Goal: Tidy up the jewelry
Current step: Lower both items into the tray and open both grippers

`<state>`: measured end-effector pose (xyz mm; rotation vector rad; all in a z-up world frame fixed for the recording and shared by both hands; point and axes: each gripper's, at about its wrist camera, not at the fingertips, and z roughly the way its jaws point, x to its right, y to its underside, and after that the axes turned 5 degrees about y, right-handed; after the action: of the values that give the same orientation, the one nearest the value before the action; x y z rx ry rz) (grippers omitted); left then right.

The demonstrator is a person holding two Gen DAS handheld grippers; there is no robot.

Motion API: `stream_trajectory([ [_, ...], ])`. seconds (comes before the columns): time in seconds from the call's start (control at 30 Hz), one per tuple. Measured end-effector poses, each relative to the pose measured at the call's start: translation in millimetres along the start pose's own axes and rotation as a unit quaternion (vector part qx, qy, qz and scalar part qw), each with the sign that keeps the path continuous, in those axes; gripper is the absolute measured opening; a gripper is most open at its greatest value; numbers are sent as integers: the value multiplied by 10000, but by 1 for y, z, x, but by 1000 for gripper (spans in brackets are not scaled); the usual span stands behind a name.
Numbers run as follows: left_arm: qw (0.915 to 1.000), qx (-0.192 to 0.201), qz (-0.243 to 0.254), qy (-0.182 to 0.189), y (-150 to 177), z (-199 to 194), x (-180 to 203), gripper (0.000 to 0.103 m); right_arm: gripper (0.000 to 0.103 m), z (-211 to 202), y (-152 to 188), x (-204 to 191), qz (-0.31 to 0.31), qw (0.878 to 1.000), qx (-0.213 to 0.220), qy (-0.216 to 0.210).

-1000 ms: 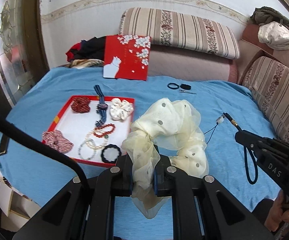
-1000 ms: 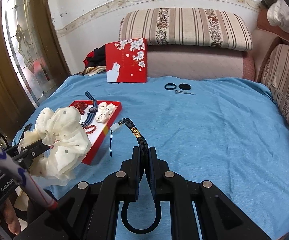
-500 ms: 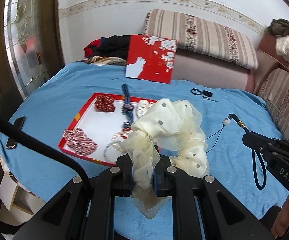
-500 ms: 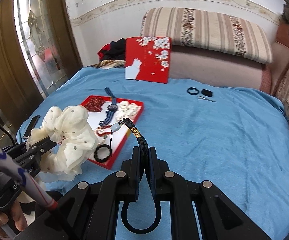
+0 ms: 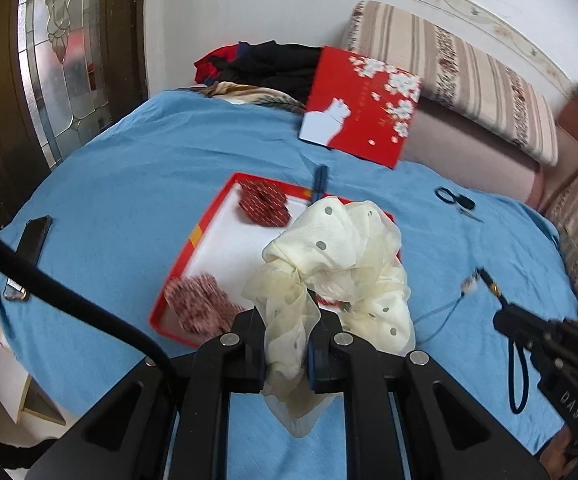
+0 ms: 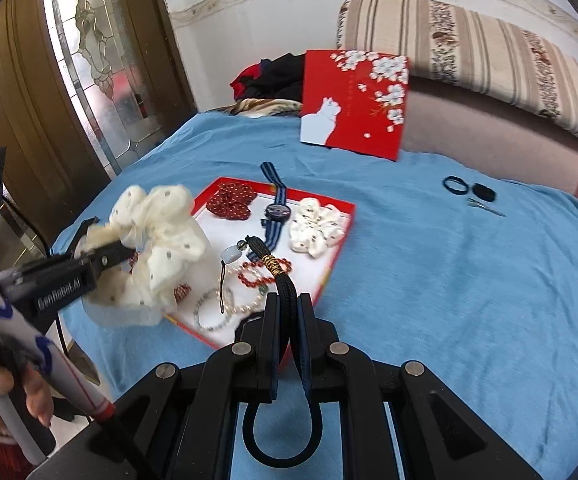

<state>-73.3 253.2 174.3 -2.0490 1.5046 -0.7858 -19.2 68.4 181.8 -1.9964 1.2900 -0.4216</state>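
Blue bedspread point(image 6: 469, 280), red tray point(image 6: 339, 258) near-left. Left gripper point(image 5: 287, 346) clamped on cream scrunchie point(image 5: 341, 256); right gripper point(image 6: 287, 320) pinching black cord charm point(image 6: 285, 292). Risk: dangling fabric snags tray's bead bracelets point(image 6: 261, 276).

Soft daylight from the glazed door point(image 6: 89, 80); fisheye-bent edges, slight motion blur throughout.

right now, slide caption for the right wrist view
Right gripper clamps a black cord charm over the red jewelry tray.
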Motion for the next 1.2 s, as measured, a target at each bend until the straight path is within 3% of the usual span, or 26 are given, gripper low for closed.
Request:
stream_trajectory([
  [0.27,9990,-344,-260,106,-34,62,-38,13,9,57,-18,-12,158,9990,-305,-302],
  [0.57,9918,-962,-837,30,-39,135,-81,13,9,123,-23,-38,106,9962,-705,-511],
  [0.97,9921,-1065,-606,-253,-39,166,-87,15,9,175,-19,-57,216,9915,-1111,-642],
  [1.13,9928,-1014,-542,-350,-38,167,-85,23,11,178,-18,-60,114,9916,-1094,-674],
  [1.2,9936,-936,-533,-351,-38,164,-83,27,20,176,-20,-60,66,9920,-1062,-681],
])
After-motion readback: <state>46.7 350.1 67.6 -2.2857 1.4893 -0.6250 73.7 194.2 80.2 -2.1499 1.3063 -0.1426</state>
